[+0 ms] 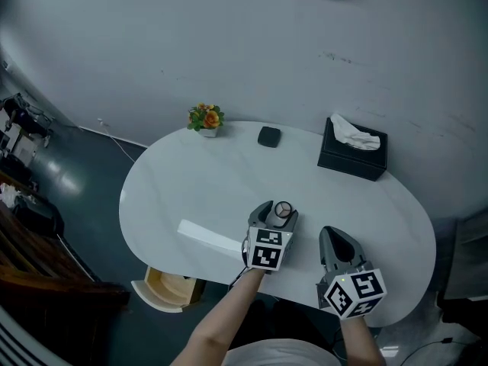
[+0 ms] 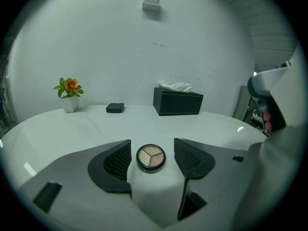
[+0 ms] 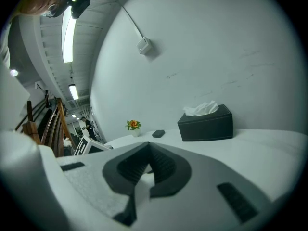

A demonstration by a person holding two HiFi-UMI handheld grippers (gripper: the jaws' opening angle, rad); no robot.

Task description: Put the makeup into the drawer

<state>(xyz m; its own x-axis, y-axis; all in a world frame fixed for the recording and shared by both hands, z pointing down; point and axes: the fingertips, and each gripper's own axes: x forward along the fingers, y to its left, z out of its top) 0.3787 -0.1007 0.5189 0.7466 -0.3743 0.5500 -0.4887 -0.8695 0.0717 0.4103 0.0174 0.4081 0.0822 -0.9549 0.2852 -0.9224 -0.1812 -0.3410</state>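
The left hand-held gripper (image 2: pixel 151 148) is sitting wide open around the round makeup (image 1: pixel 283 210) on the white tabletop (image 1: pixel 213 181), not squeezing it. The right hand-held gripper (image 3: pixel 148 153) is hanging closed tight with nothing in it.

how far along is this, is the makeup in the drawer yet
Not yet. Done: the drawer stands open at the near edge of the table; what shows of it looks empty. In hand: the left gripper has its jaws open either side of the compact, which sits on the table, not gripped. The right gripper is shut and empty. Left: grip, carry, drop in.
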